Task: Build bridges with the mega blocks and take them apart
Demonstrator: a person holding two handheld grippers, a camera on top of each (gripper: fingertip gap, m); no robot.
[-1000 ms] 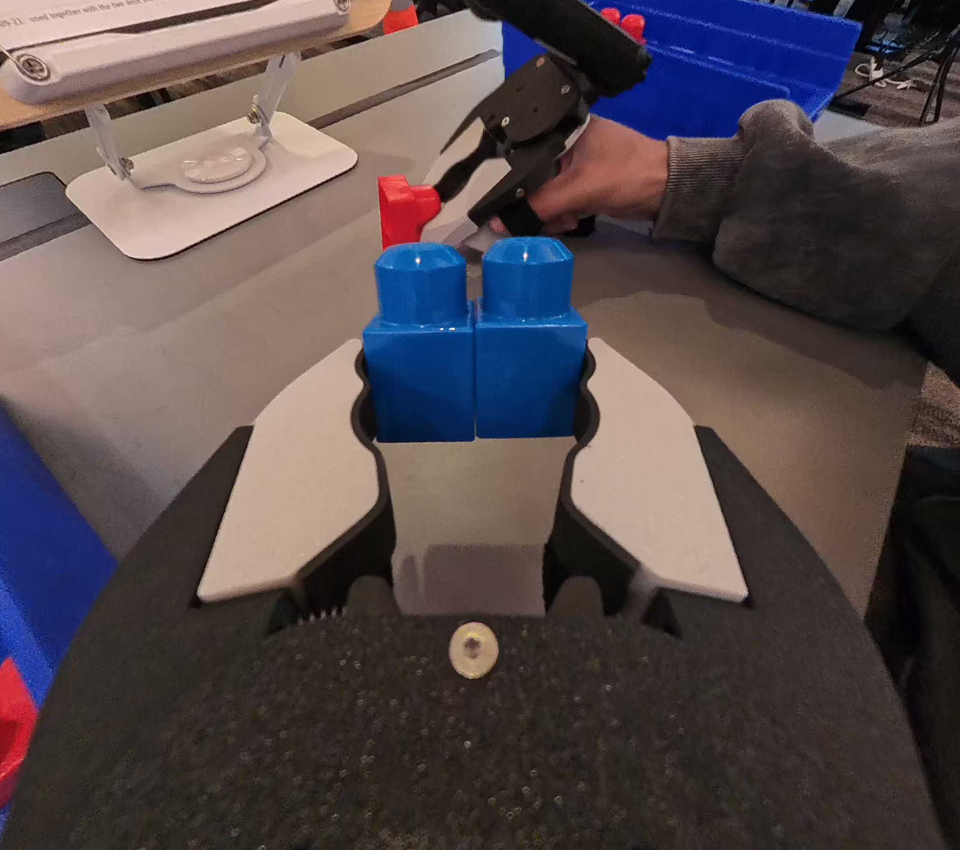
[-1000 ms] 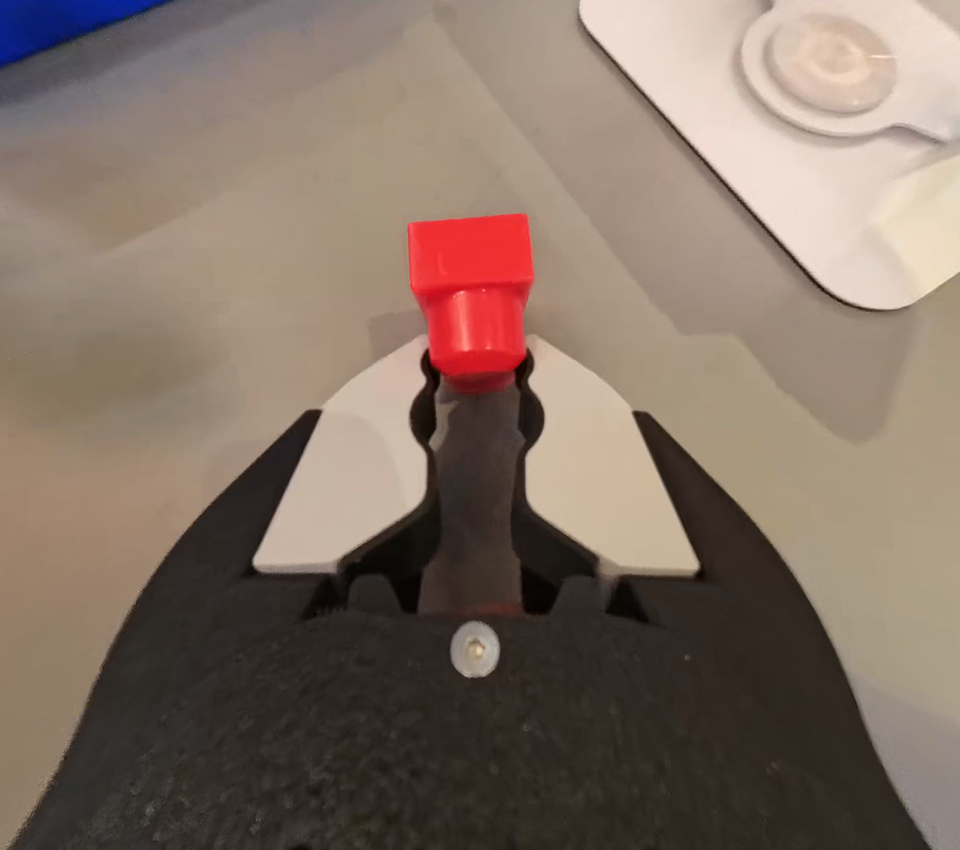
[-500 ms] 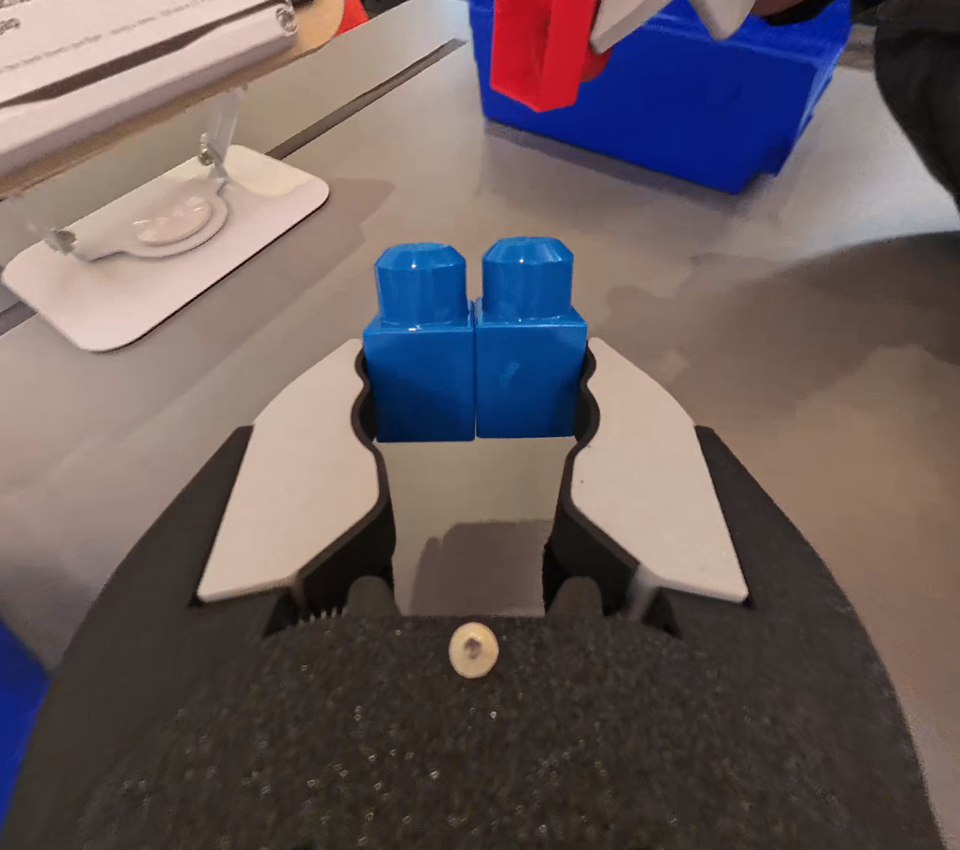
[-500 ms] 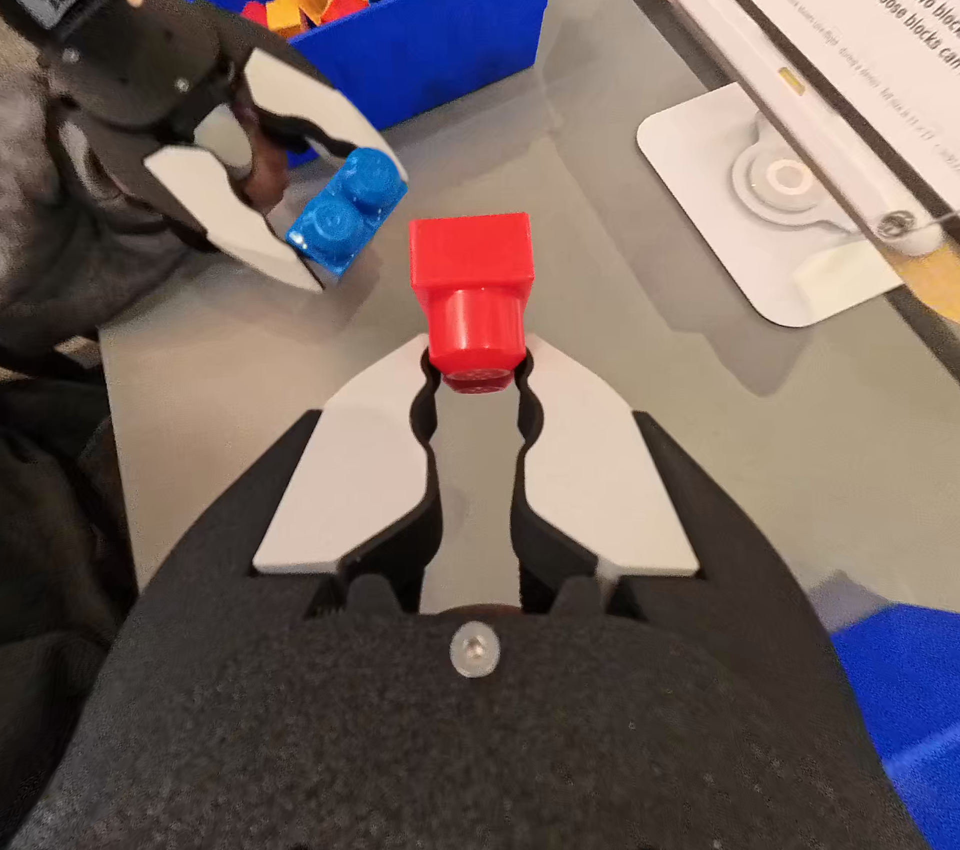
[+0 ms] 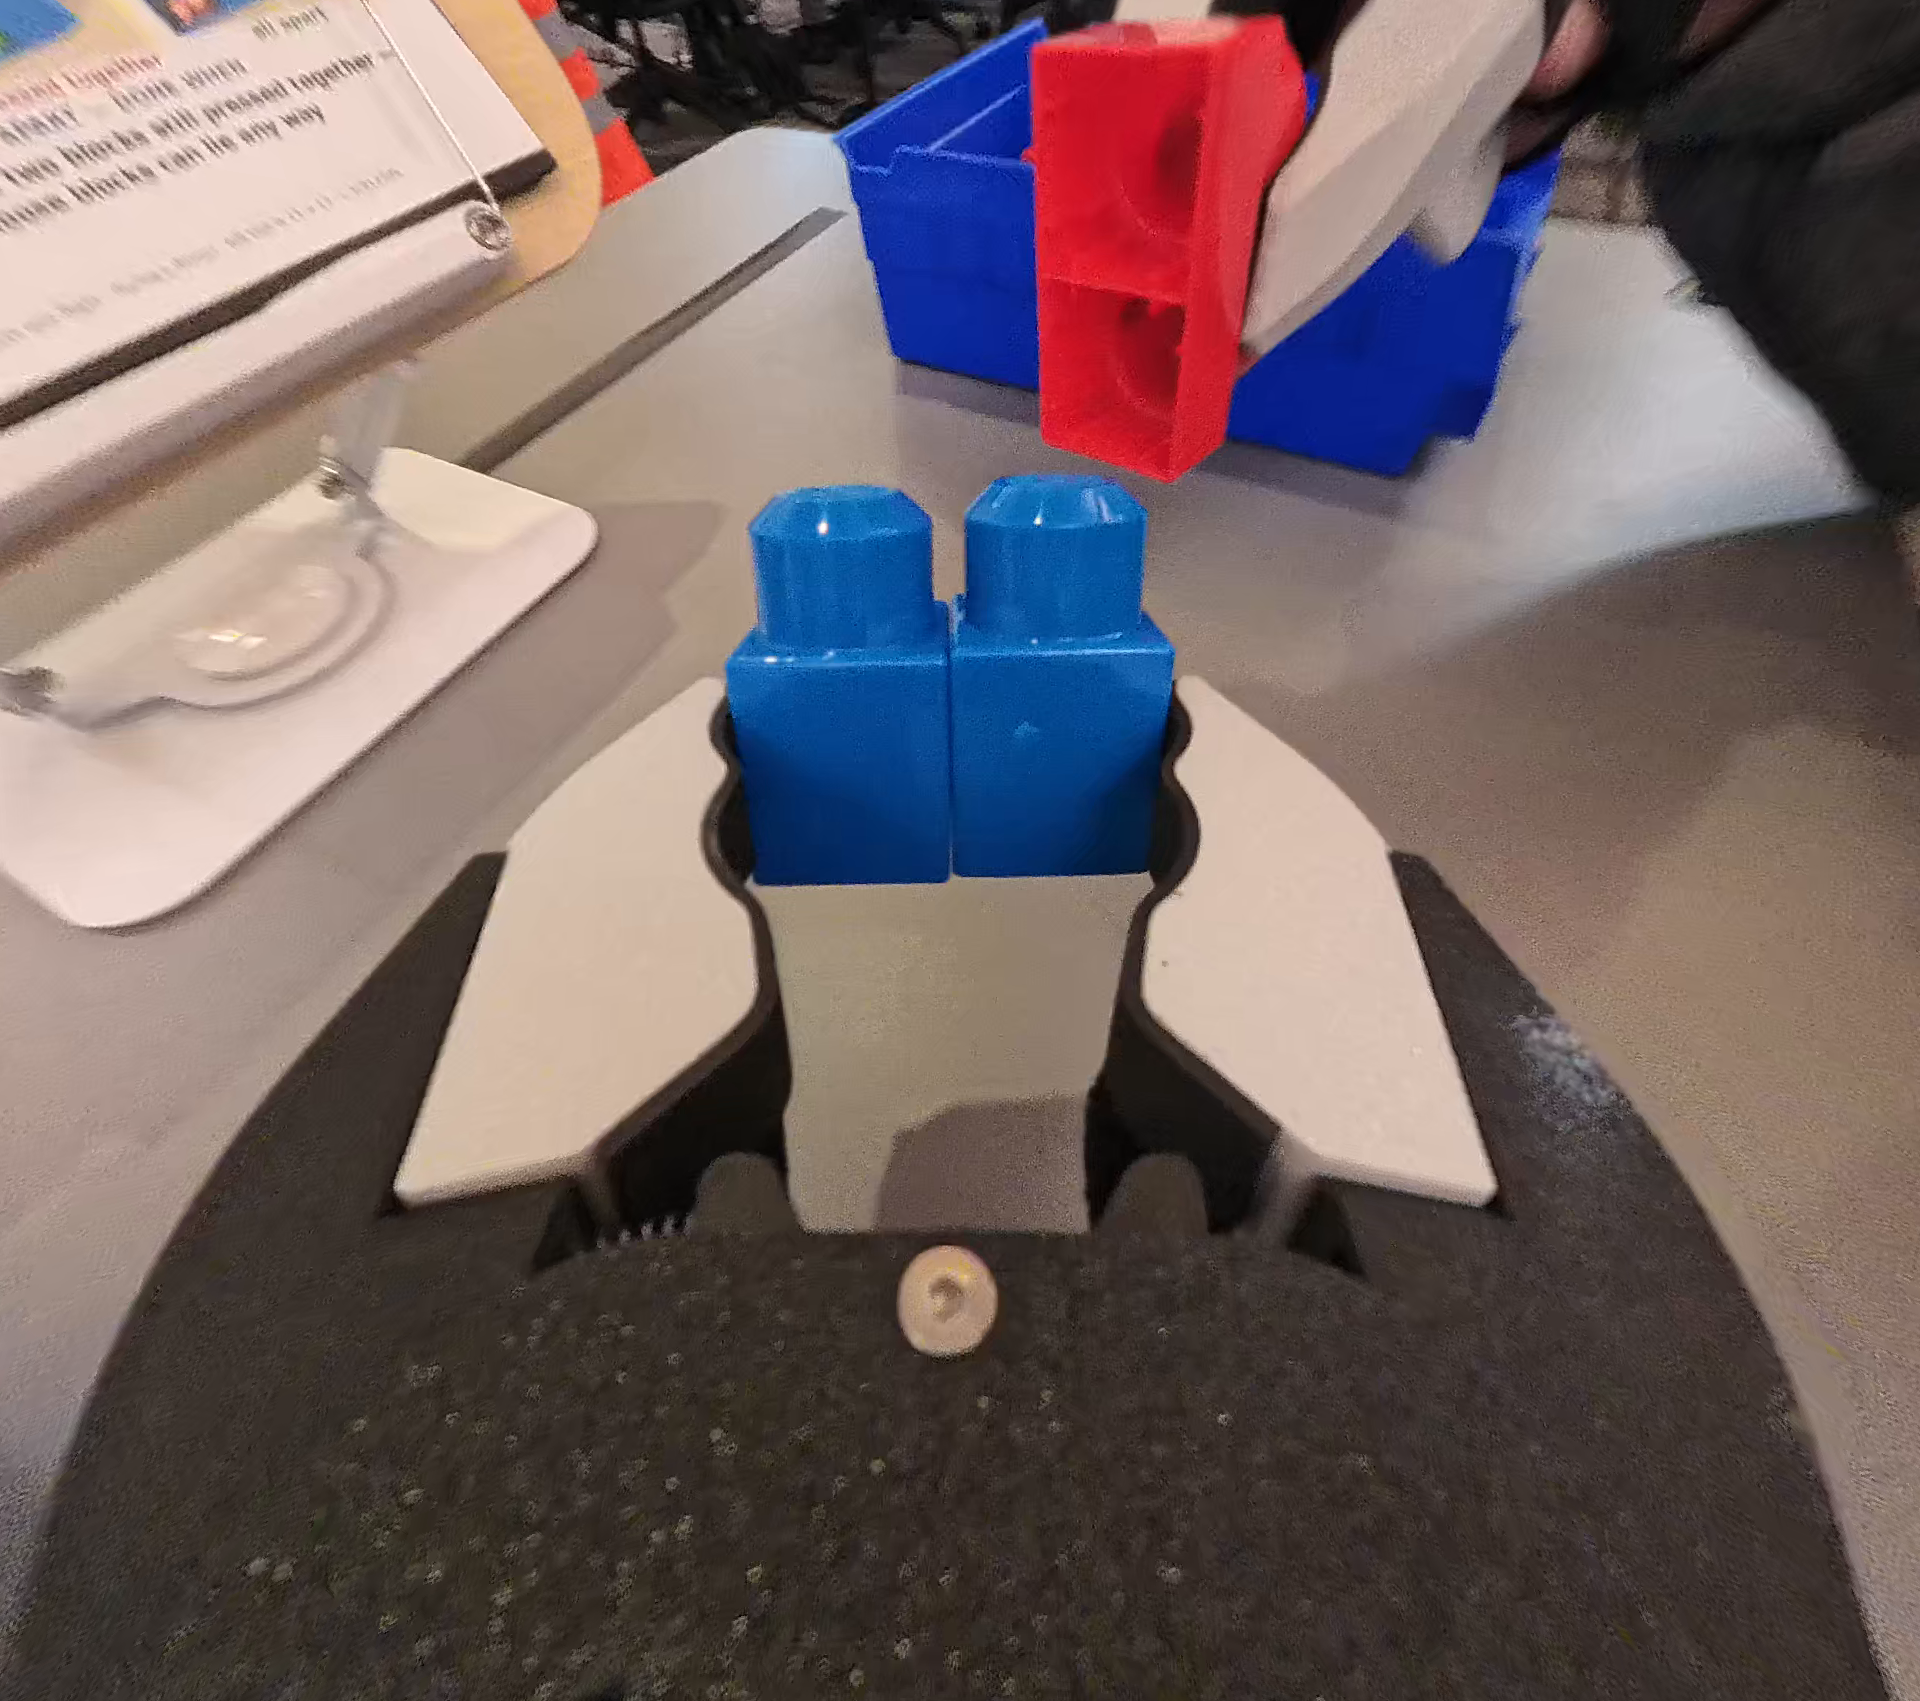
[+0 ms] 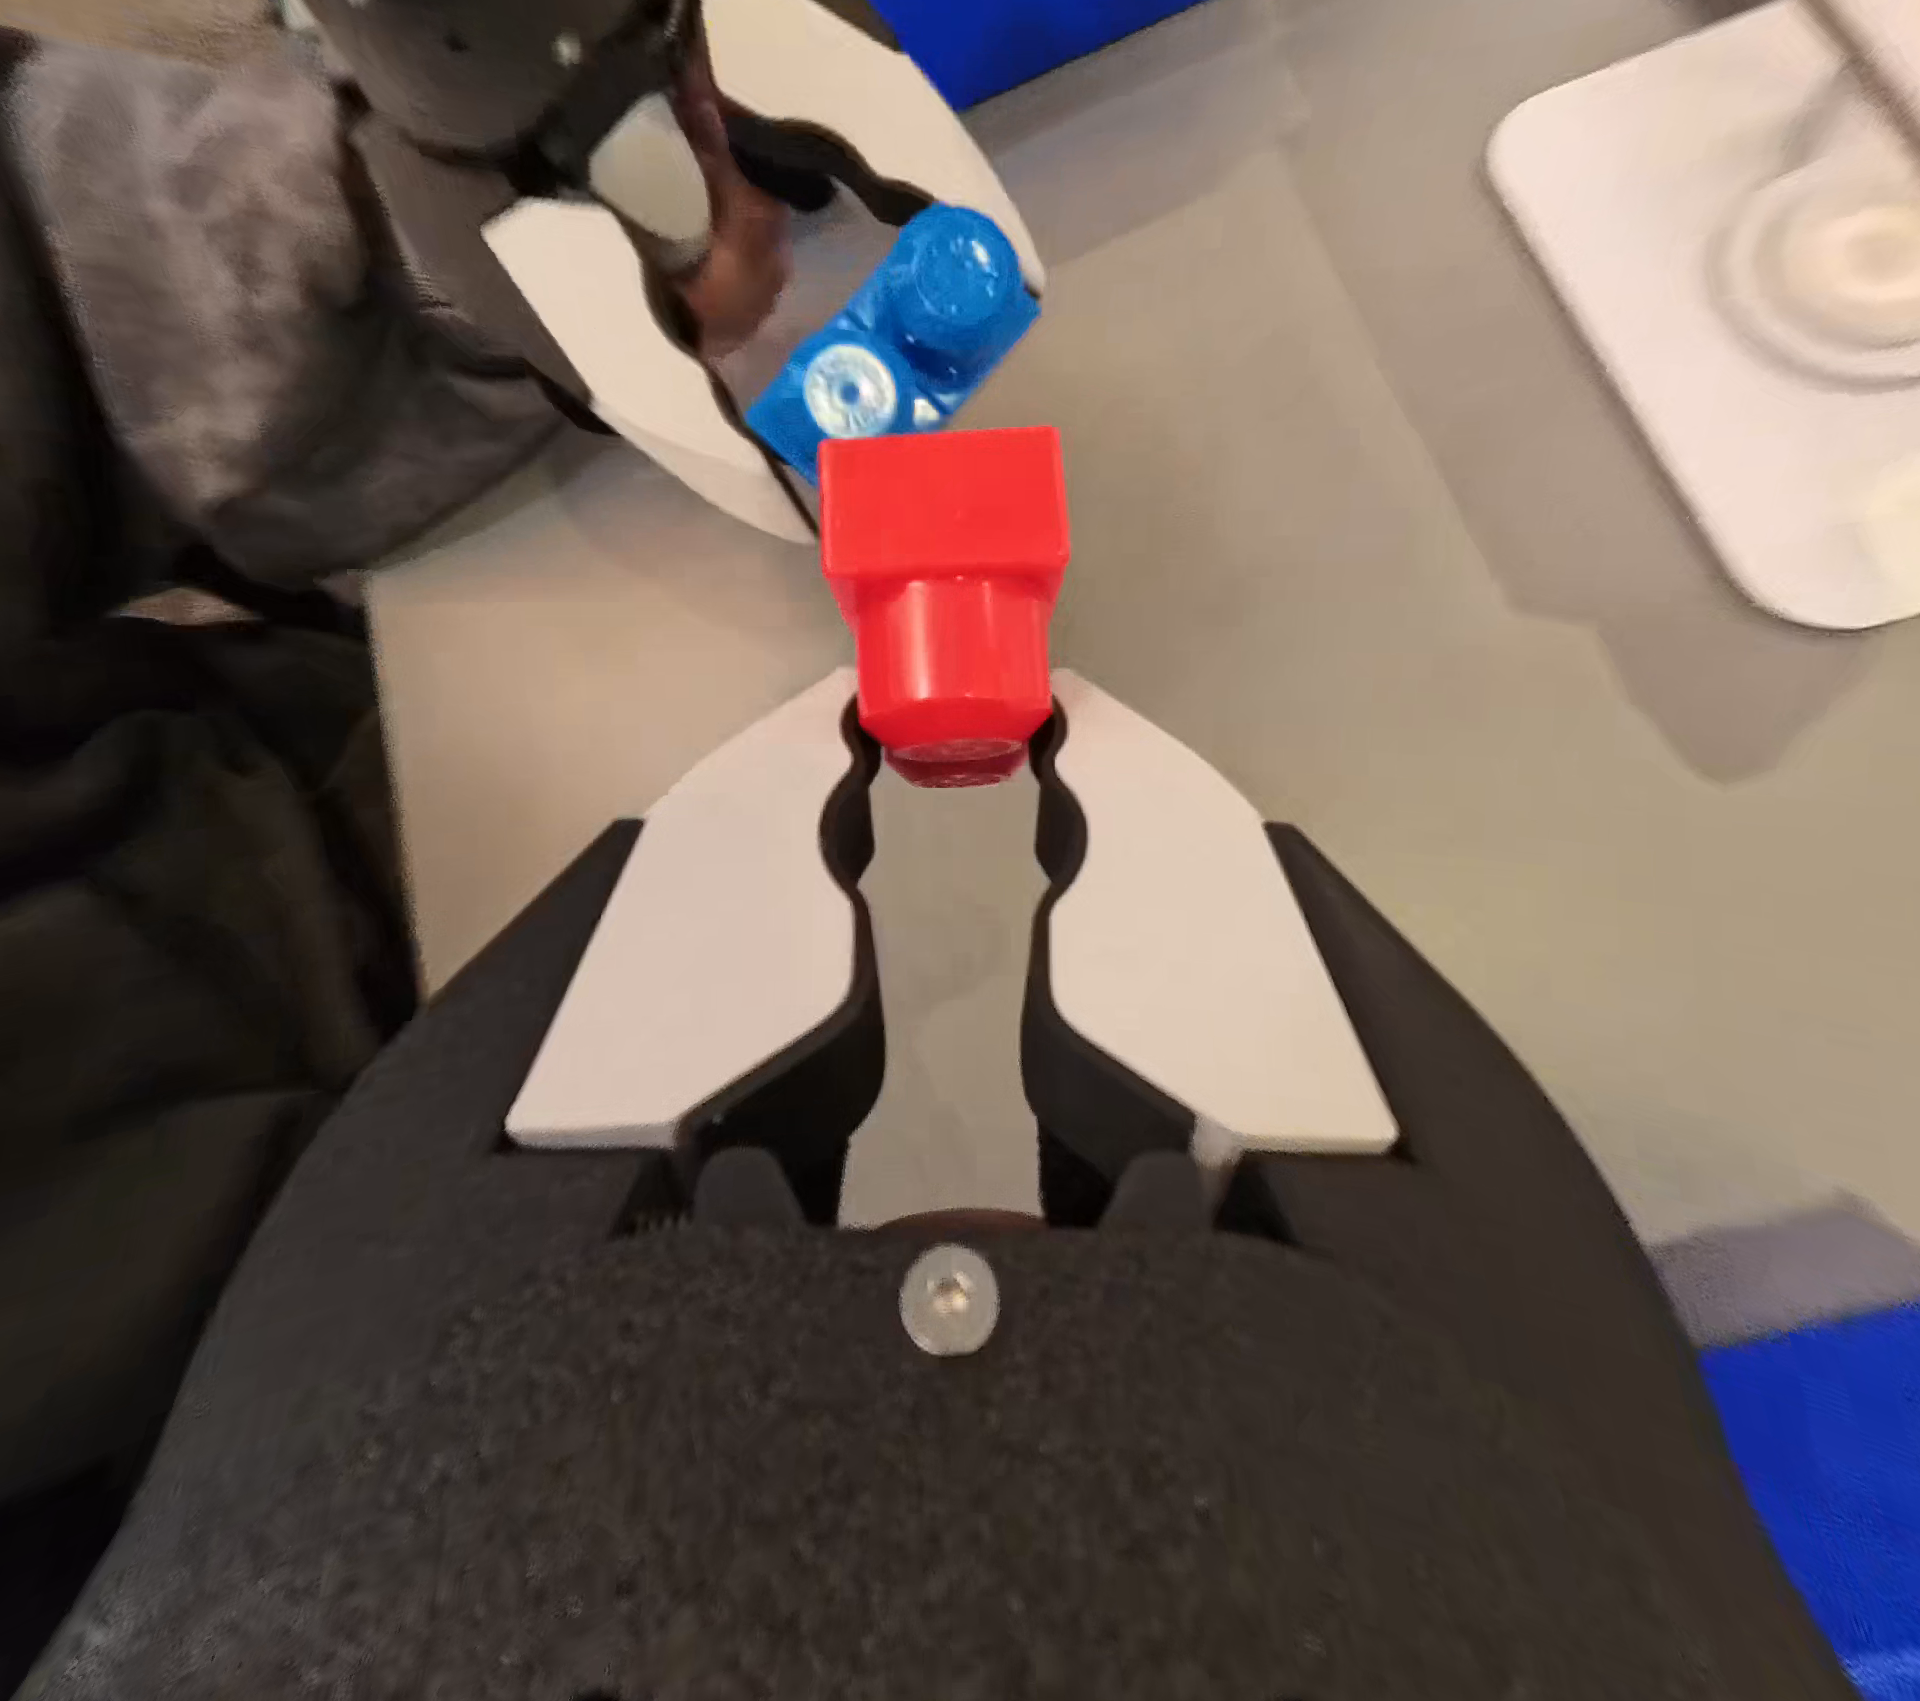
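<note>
Only your left wrist view shows the red block's point(image 5: 1143, 238) hollow underside, clamped in your right gripper point(image 6: 951, 721) above the left gripper's point(image 5: 951, 778) clamped blue block point(image 5: 948, 758), grey table point(image 5: 1507, 768) beneath.

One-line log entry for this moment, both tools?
left tool: shut on two blue blocks, studs forward | right tool: shut on red block | red open underside facing blue studs, not yet joined
</note>
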